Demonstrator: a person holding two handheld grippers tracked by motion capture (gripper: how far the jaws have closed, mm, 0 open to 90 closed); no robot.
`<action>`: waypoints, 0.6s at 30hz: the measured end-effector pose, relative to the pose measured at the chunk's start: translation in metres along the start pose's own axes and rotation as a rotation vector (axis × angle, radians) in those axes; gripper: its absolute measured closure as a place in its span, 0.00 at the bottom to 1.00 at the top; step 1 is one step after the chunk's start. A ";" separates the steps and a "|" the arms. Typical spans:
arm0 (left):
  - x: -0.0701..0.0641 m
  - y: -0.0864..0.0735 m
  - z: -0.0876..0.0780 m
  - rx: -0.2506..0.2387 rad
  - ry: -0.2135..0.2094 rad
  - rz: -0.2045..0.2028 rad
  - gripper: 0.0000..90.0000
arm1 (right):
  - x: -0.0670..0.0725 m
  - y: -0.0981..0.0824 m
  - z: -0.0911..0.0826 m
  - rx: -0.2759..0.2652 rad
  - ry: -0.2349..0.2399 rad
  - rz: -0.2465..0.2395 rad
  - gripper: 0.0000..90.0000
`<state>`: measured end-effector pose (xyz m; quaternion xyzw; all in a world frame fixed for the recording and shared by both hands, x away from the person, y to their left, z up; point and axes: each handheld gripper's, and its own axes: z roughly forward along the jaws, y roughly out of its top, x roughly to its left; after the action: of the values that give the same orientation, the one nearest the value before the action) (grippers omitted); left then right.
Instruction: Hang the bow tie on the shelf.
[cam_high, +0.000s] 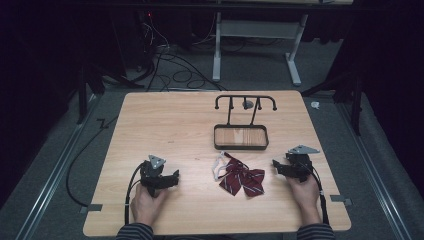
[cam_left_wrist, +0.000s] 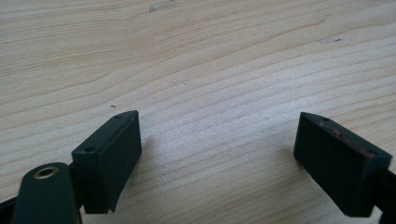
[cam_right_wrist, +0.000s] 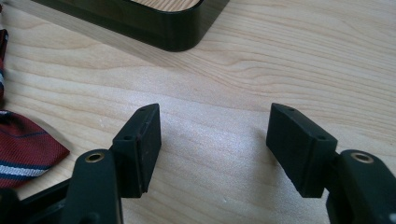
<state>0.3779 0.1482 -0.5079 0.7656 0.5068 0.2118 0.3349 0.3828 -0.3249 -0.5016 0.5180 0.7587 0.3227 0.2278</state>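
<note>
Probably lab: floor cables (cam_high: 170, 75), dark curtains (cam_high: 45, 50)

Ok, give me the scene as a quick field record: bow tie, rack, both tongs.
bow tie: dark red with stripes, flat on the table, white strap at its left end
rack: black tray with hook bar, behind the bow tie, nothing hung
left tongs: open, empty, left of the bow tie
right tongs: open, empty, right of the bow tie, apart from it
</note>
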 end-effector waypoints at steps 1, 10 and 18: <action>0.000 0.000 0.000 0.000 0.000 0.000 0.17 | 0.000 0.000 0.000 -0.001 0.000 0.002 0.41; 0.000 -0.001 -0.001 0.000 0.000 -0.004 0.17 | 0.001 0.000 0.000 -0.005 -0.005 0.000 0.47; 0.000 -0.001 -0.001 0.000 -0.001 -0.006 0.18 | 0.005 -0.001 -0.002 -0.010 -0.028 0.026 0.54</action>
<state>0.3766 0.1491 -0.5078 0.7642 0.5088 0.2105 0.3359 0.3788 -0.3212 -0.5013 0.5311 0.7472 0.3218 0.2369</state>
